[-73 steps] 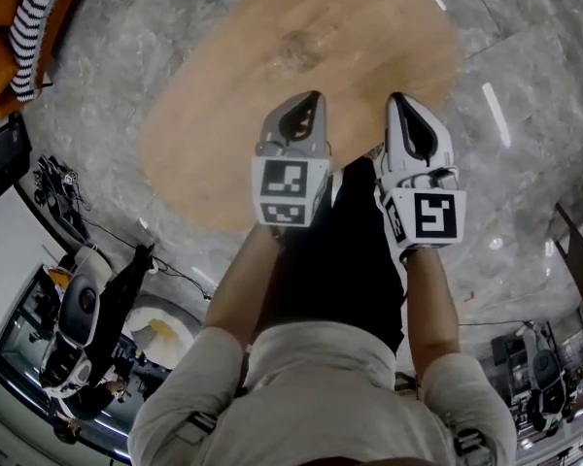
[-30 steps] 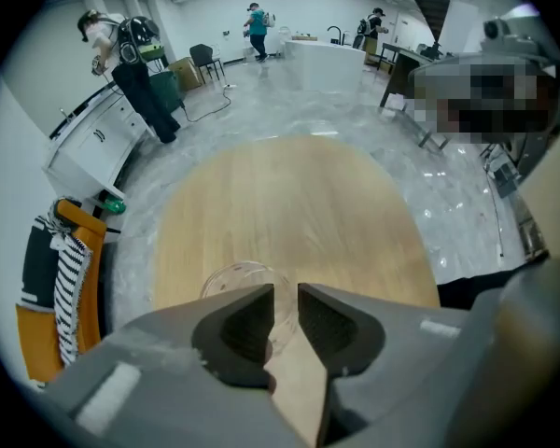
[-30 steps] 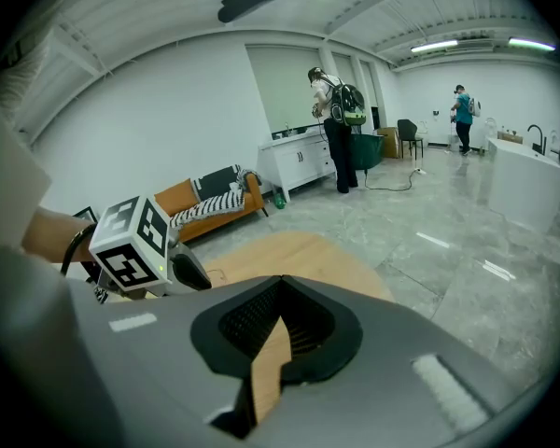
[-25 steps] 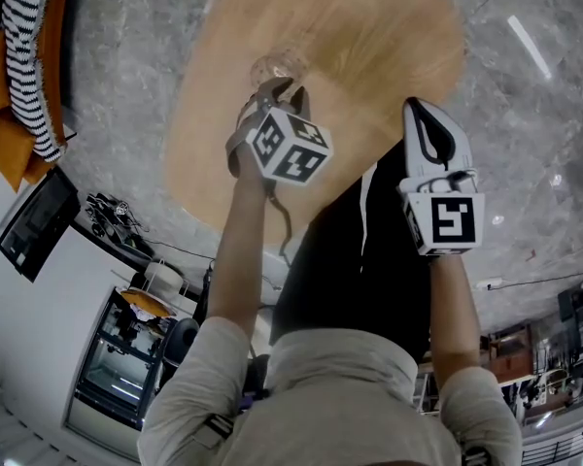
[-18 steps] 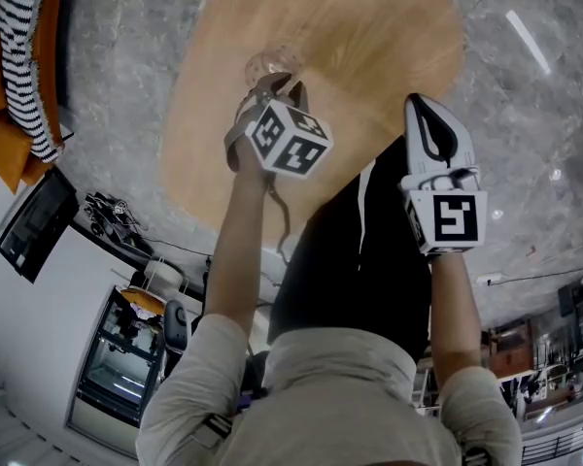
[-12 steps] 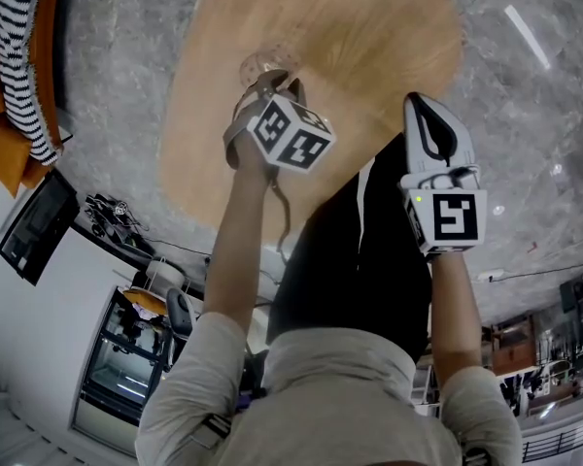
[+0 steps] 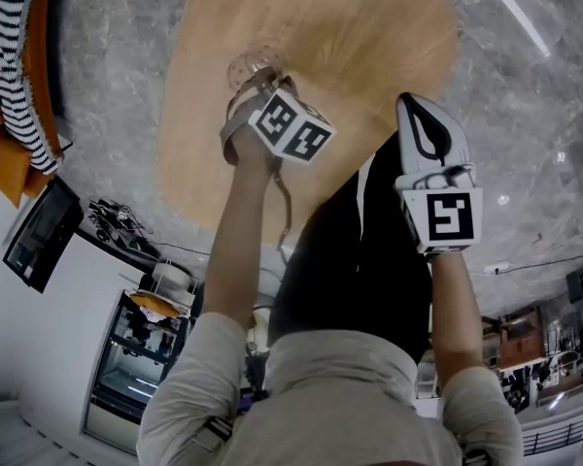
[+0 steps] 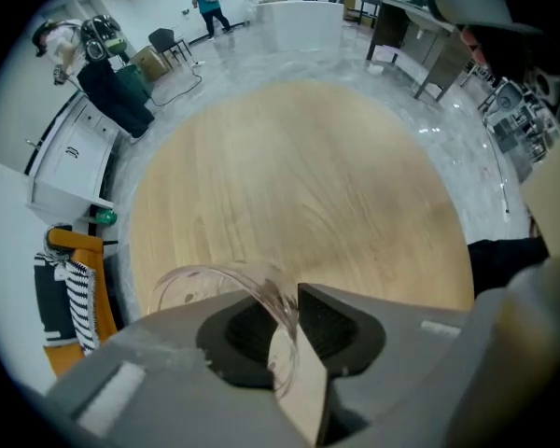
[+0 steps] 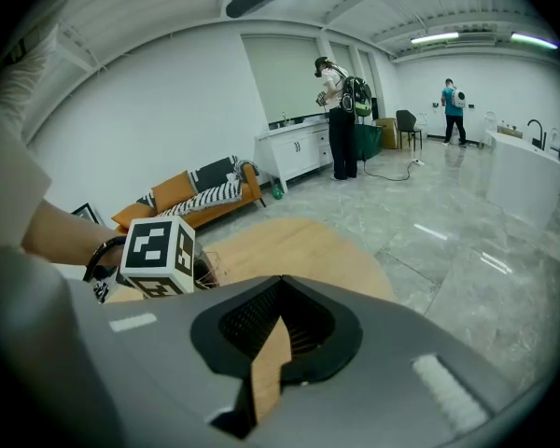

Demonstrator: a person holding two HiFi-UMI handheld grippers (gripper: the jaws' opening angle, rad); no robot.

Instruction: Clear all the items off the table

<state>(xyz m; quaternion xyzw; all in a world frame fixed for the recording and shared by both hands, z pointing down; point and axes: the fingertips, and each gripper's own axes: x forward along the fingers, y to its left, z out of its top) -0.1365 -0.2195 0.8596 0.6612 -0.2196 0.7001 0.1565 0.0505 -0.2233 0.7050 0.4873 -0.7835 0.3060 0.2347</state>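
Clear glass (image 7: pixel 249 66) is at the left part of the round wooden table (image 7: pixel 369 27), its rim pinched between the jaws of the left gripper (image 7: pixel 260 83). Whether it has left the wood I can't tell. Three seconds back that gripper hung beside its partner at the near edge; since then it has reached out to the glass. The right gripper (image 7: pixel 416 105) has barely moved, jaws pressed together on nothing.

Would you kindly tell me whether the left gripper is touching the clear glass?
Touching. In the left gripper view, the left gripper has its jaws pinched on the wall of the clear glass.
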